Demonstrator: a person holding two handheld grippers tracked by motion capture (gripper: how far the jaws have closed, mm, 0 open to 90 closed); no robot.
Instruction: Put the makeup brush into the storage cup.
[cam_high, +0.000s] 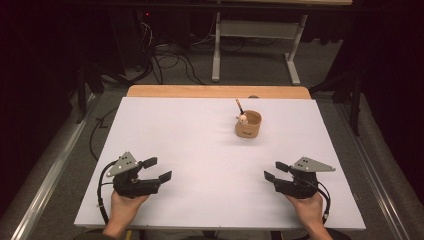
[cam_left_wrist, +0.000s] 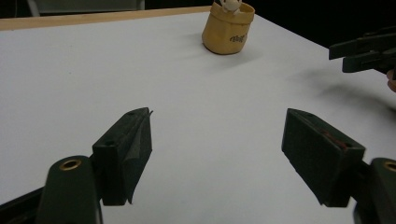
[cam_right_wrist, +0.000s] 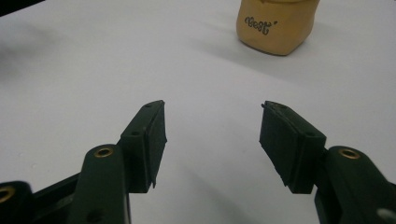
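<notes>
A tan cup-like holder (cam_high: 248, 125) stands upright on the white table (cam_high: 200, 150), right of centre towards the far edge. A thin dark stick with a pale round figure (cam_high: 242, 117) pokes out of its top. The holder (cam_left_wrist: 228, 28) appears ahead of the left gripper's jaws, and the holder (cam_right_wrist: 275, 23) shows dark lettering in the right gripper view. My left gripper (cam_high: 156, 169) rests at the near left, open, nothing between its jaws. My right gripper (cam_high: 274, 171) rests at the near right, open and empty. The right gripper's jaws (cam_left_wrist: 364, 49) also reach in at the right edge of the left gripper view.
A bare wooden strip (cam_high: 218, 91) runs along the table's far edge. Beyond it, a grey desk frame (cam_high: 255, 45) and tangled cables (cam_high: 170, 60) stand on the dark floor. Metal rails (cam_high: 55, 160) run along both sides of the table.
</notes>
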